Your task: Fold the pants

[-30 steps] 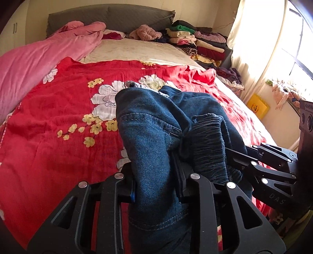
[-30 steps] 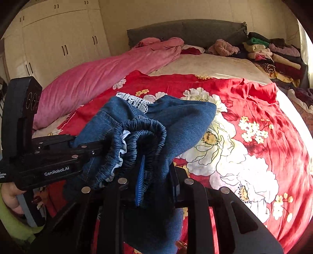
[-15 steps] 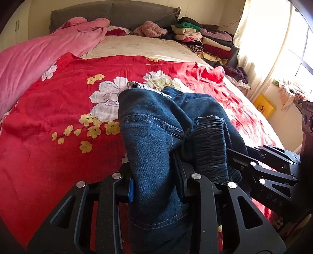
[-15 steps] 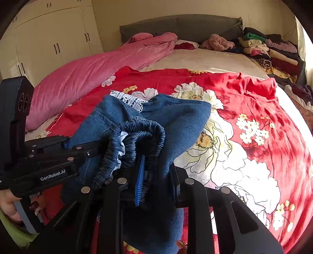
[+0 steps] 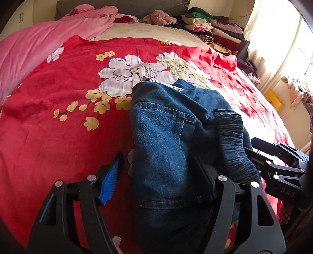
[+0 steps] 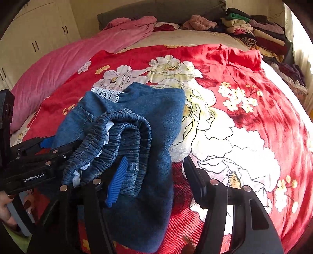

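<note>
The blue denim pants lie bunched on the red floral bedspread, elastic waistband nearest and white lace trim at the far end. My left gripper is opening: the denim runs between its jaws and leans on the right finger, while the blue pad stands clear of it. My right gripper is opening too. The waistband drapes over its blue pad, and the right finger is off the cloth. Each gripper shows at the edge of the other's view.
A pink duvet lies along the bed's left side. Stacked folded clothes fill the far right corner by the grey headboard. Wardrobe doors stand on the left, a bright curtained window on the right.
Both pairs of jaws have spread from shut on the denim to wide apart, letting it go. Both grippers have sunk toward the bed, and the pants have settled lower on the bedspread.
</note>
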A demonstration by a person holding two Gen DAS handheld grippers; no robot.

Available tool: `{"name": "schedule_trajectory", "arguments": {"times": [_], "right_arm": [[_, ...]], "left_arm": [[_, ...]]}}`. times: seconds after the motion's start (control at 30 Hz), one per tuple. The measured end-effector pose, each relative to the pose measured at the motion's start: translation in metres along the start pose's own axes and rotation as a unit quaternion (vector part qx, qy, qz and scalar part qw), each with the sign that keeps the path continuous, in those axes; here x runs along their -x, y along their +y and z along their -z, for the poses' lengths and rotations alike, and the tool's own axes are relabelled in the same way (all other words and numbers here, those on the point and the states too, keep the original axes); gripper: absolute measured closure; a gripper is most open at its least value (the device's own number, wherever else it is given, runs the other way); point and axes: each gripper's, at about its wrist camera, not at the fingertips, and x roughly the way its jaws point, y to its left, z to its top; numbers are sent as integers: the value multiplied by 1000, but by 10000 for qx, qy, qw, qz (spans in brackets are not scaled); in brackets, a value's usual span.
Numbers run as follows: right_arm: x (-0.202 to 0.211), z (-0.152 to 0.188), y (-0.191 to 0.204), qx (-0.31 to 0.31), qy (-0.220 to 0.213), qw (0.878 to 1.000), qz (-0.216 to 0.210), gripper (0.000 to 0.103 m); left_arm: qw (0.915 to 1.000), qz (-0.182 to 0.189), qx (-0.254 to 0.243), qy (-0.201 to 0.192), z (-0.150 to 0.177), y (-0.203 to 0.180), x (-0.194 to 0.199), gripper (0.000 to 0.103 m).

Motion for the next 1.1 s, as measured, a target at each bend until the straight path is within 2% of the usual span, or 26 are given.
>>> {"name": "schedule_trajectory", "arguments": {"times": [0.03, 0.07, 0.1, 0.17, 0.27, 0.5, 0.7, 1.1], "right_arm": [[8, 1, -1, -51, -91, 9999, -10, 35], [16, 2, -1, -102, -203, 9997, -1, 17], [25, 3, -1, -134, -334, 9994, -8, 15], [43, 5, 0, -151, -550, 9984, -21, 14], [71, 10, 3, -172, -882, 9959, -60, 7], [118, 27, 10, -135, -1202, 9927, 4, 6], [143, 47, 17, -46, -1384, 9902, 186, 6], [149, 88, 29, 92, -1139, 9927, 395, 6]], "left_arm": [[10000, 22, 27, -25, 1, 1, 4, 34], [10000, 27, 55, -57, 2, 2, 9, 31], [9999, 30, 70, -99, 3, 2, 15, 28], [9997, -31, 40, -246, 7, 1, 30, 12], [9991, -116, 35, -411, 14, -1, 50, 9], [9975, -133, -63, -692, 35, -7, 93, 9], [9970, -197, -172, -724, 57, -8, 115, 9], [9979, -159, -77, -624, 91, -3, 122, 9]]}}
